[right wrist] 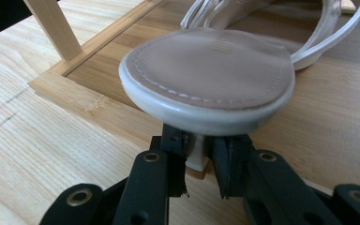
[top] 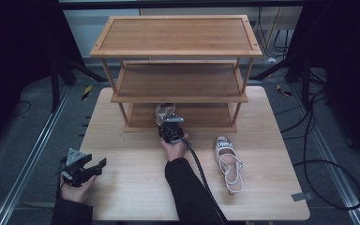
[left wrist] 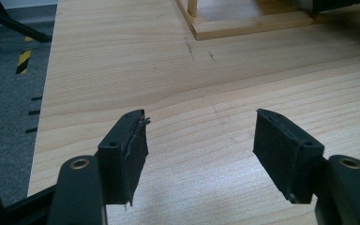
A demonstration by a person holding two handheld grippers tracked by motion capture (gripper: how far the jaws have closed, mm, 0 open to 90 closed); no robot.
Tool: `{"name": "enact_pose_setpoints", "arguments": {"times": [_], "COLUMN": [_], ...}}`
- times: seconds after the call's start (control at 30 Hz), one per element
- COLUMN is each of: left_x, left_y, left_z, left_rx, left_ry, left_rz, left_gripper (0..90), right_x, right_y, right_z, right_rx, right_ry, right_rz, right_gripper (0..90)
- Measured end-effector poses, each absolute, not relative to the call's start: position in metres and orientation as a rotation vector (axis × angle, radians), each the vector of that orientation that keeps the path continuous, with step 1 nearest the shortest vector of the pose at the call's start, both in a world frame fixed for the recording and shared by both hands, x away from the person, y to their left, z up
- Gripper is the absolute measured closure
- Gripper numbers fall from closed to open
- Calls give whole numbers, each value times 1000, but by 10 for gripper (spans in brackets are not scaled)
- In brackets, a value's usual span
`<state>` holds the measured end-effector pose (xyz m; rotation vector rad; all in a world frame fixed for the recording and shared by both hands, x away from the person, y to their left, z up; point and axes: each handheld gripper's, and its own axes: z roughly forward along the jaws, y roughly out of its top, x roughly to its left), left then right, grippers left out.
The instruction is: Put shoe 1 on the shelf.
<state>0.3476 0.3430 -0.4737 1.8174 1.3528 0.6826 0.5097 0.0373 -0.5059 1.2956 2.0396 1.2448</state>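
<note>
The right tool (right wrist: 199, 161) pinches a white sandal's (right wrist: 206, 77) heel just ahead, over the rack's (right wrist: 98, 110) bottom shelf. The left tool (left wrist: 200, 152) hangs spread above the counter (left wrist: 178, 93).

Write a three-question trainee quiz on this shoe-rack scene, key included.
1. True or false: the right gripper is clamped on the heel of a sandal.
2. Where does the second sandal lie? A) on the rack's top shelf B) on the table, right of the person's right forearm C) on the floor
3. In a word, how do the left gripper jaws stand?

Key: 1 true; 2 B; 3 open, nothing between them.
</note>
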Motion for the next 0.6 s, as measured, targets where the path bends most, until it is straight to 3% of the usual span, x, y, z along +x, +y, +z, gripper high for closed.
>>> {"name": "enact_pose_setpoints", "arguments": {"times": [0.37,0.5,0.6], "left_x": [348,349,349], "left_y": [343,343,343], "left_z": [-474,-475,-475], "left_rx": [1823,1825,1826], "left_ry": [1350,1351,1352], "left_rz": [680,677,677], "left_gripper": [337,336,335], "right_x": [516,513,498], "right_y": [42,35,25], "right_z": [-506,-505,-499], "right_rx": [1304,1319,1302], "right_ry": [2039,2049,2054], "right_rz": [1212,1208,1243], "right_gripper": [733,486,414]}}
